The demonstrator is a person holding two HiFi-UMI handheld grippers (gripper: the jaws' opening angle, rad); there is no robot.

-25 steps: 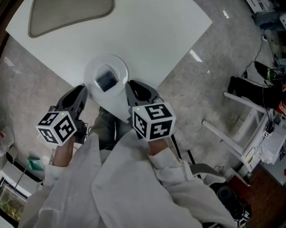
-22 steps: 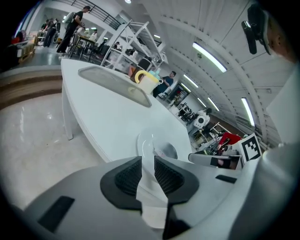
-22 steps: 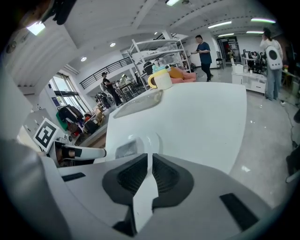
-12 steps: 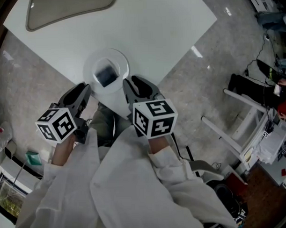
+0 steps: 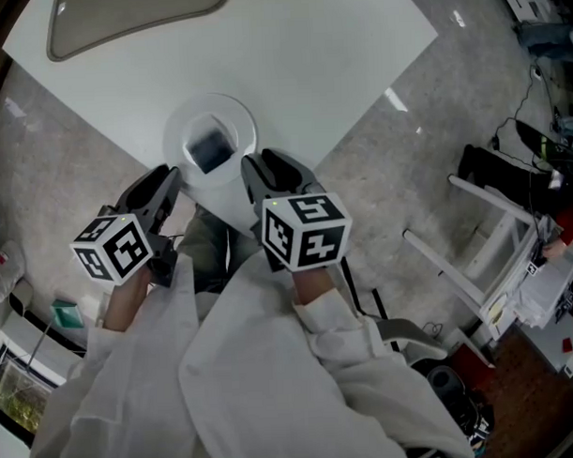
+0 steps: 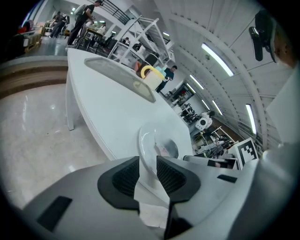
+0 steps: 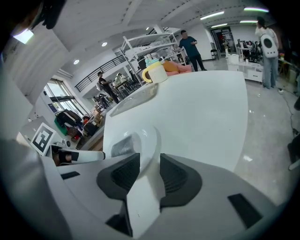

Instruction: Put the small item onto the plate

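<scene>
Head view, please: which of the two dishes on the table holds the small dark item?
The round white plate at the near corner of the table, not the larger beige tray beyond.

Opening jaws of left gripper [image 6: 148, 165], plate [image 6: 145, 140] rim in between; small item [image 6: 165, 150] on plate, white table [image 6: 108, 101] beneath.

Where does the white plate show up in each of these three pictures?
Head view: plate left of centre, at the table's near corner.
Left gripper view: plate low centre, nearly edge-on.
Right gripper view: plate low centre.
Shared landmark: grey tray at the table's far end.
</scene>
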